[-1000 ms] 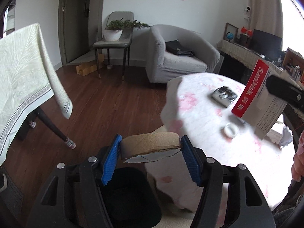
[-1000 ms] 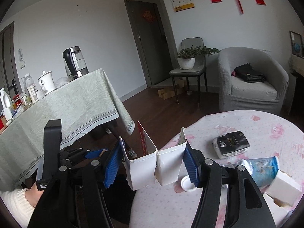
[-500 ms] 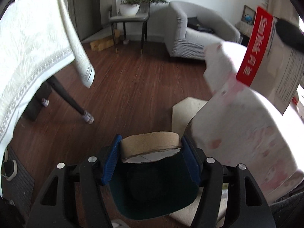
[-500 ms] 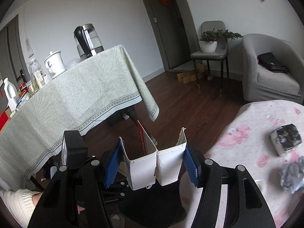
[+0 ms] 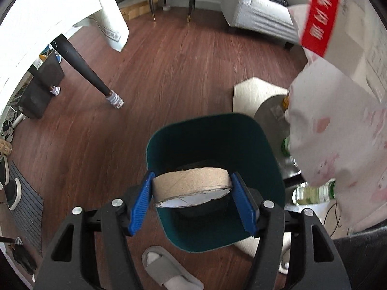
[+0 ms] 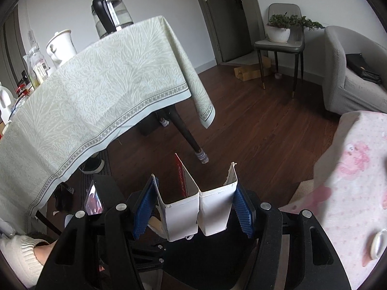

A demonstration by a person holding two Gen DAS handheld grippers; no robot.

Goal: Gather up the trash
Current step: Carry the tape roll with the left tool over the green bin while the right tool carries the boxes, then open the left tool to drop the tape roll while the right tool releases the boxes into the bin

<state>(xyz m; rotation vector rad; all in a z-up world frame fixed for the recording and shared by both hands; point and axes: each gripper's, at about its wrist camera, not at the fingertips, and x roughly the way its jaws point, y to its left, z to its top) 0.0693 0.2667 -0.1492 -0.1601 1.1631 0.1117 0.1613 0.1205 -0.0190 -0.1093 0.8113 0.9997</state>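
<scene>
My left gripper is shut on a torn brown cardboard tape roll and holds it right above the open mouth of a dark green trash bin on the floor. My right gripper is shut on a white and red SanDisk carton, squeezed flat between the blue pads. That carton also shows at the upper right of the left wrist view. The left gripper's black body sits below and left of the right one.
A round table with a pink-patterned cloth stands right of the bin, with bottles under it. A green-clothed table with a dark leg is at left. A grey slipper lies by the bin. An armchair stands behind.
Both grippers have swung left and tipped downward, away from the round table. The bin has come into full view under the tape roll. Both loads remain gripped.
</scene>
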